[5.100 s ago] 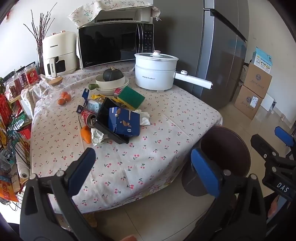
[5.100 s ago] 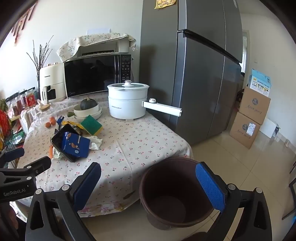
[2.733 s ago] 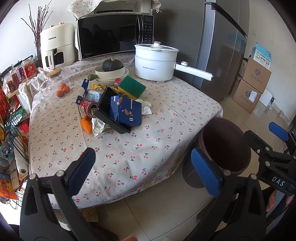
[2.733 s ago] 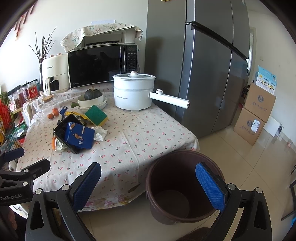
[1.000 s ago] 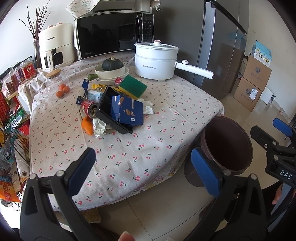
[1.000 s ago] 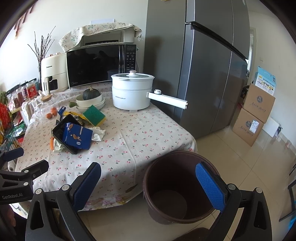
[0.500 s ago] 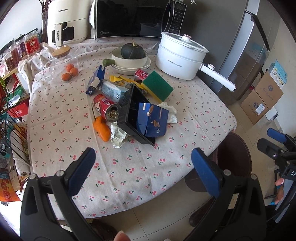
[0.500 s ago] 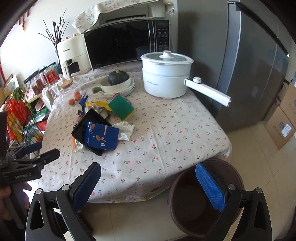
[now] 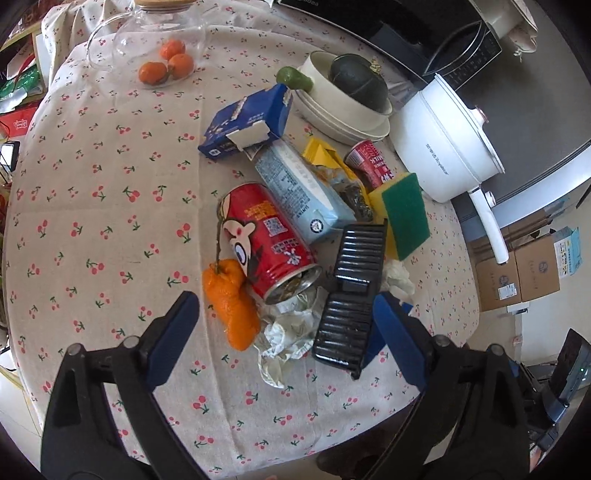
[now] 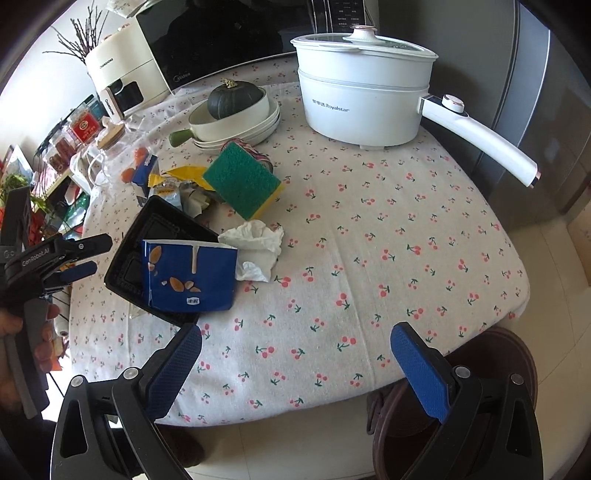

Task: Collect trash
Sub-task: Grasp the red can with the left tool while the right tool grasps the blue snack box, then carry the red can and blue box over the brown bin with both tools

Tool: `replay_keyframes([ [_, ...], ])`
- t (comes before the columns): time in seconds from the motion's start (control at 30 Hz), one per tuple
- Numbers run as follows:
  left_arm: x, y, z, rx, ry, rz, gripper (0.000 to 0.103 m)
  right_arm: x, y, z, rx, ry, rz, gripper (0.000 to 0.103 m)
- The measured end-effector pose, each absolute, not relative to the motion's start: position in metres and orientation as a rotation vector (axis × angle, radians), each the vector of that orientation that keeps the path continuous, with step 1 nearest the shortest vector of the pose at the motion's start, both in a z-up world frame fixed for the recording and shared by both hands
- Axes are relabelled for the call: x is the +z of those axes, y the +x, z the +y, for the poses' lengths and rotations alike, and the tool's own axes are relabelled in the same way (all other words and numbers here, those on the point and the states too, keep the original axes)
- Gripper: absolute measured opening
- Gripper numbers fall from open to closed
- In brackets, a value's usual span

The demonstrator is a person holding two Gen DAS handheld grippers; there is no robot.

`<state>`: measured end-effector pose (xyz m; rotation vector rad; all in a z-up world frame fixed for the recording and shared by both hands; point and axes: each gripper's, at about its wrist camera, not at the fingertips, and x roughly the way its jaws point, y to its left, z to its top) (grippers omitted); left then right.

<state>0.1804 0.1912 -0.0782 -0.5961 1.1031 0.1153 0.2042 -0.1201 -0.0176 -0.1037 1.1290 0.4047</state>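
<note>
A heap of trash lies on the cherry-print tablecloth. In the left wrist view I see a red can on its side, orange peel, crumpled wrapper, a black plastic tray, a pale blue carton, a dark blue box, a small red can and a yellow wrapper. My left gripper is open just above the peel and wrapper. In the right wrist view the tray holds a blue bag beside white tissue. My right gripper is open and empty above the table's front edge.
A brown bin stands on the floor below the table's front right corner. A green-yellow sponge, a white electric pot, stacked bowls with a squash, a glass jar with oranges and a microwave stand on the table.
Both grippers have moved forward and down over the table. The left one now hangs close above the trash heap. The right one passed from above the bin to above the table's edge.
</note>
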Motion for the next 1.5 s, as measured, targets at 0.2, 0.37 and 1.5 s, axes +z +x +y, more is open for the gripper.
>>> replay_keyframes([
  [0.2,-0.095,0.200,0.199,0.144,-0.661,1.106,0.067,-0.029,0.216,-0.104,0.408,-0.099,1.150,0.103],
  [0.37,-0.108,0.213,0.202,0.171,-0.683,1.117,0.067,-0.037,0.221,-0.094,0.405,-0.089,1.162,0.103],
  [1.5,-0.075,0.142,0.225,0.063,-0.495,1.043,0.055,-0.100,0.246,0.002,0.523,0.082,1.258,0.103],
])
